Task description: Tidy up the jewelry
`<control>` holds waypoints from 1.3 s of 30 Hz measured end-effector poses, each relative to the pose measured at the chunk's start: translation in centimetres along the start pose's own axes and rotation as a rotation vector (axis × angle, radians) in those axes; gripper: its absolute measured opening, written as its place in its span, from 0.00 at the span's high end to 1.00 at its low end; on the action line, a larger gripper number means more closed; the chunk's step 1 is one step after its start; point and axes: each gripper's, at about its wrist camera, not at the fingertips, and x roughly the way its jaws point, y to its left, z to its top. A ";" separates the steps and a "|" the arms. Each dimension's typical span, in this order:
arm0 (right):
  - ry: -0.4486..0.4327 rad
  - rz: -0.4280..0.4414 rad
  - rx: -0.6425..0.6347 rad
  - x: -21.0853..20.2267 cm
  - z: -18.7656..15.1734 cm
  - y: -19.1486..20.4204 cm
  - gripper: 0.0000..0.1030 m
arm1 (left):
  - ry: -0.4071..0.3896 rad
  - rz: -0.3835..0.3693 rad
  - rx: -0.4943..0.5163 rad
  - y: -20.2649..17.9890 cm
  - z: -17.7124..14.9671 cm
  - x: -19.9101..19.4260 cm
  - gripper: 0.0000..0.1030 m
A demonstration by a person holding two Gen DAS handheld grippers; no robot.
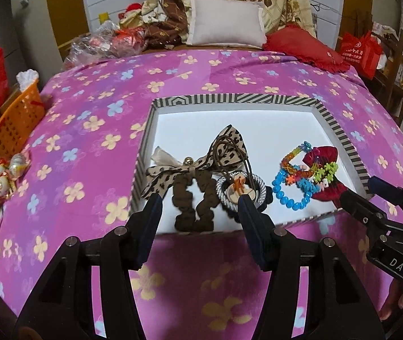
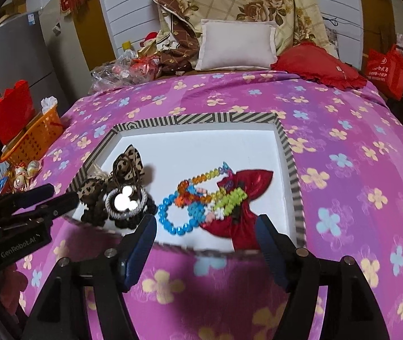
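Jewelry [image 1: 300, 181] in striped tray [image 1: 337, 124] — bedspread [image 1: 88, 130]

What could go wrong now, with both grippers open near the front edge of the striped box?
1. The blue bead bracelet lies tangled with the colourful bead strands over the red bow; lifting one may drag the others out.
2. The brown hair cord loops across the leopard bow and could snag.
3. The right gripper hangs close to the striped box rim and might push it.
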 end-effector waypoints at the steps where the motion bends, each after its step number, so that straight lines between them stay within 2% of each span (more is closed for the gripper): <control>1: 0.002 -0.005 0.000 -0.3 -0.3 0.0 0.32 | -0.004 0.004 -0.002 0.0 -0.2 -0.3 0.46; 13: 0.008 -0.024 -0.022 -2.6 -3.2 1.0 0.32 | -0.049 0.010 -0.004 -0.1 -2.8 -3.3 0.46; 16: 0.005 -0.020 -0.022 -2.9 -3.5 1.3 0.32 | -0.064 0.008 -0.013 0.1 -3.3 -4.0 0.46; 20: -0.005 -0.027 -0.025 -3.4 -3.7 1.7 0.25 | -0.086 0.013 -0.024 0.4 -3.7 -4.7 0.46; 39: -0.007 -0.031 -0.043 -4.3 -4.2 2.7 0.24 | -0.113 0.024 -0.034 0.8 -4.5 -5.9 0.46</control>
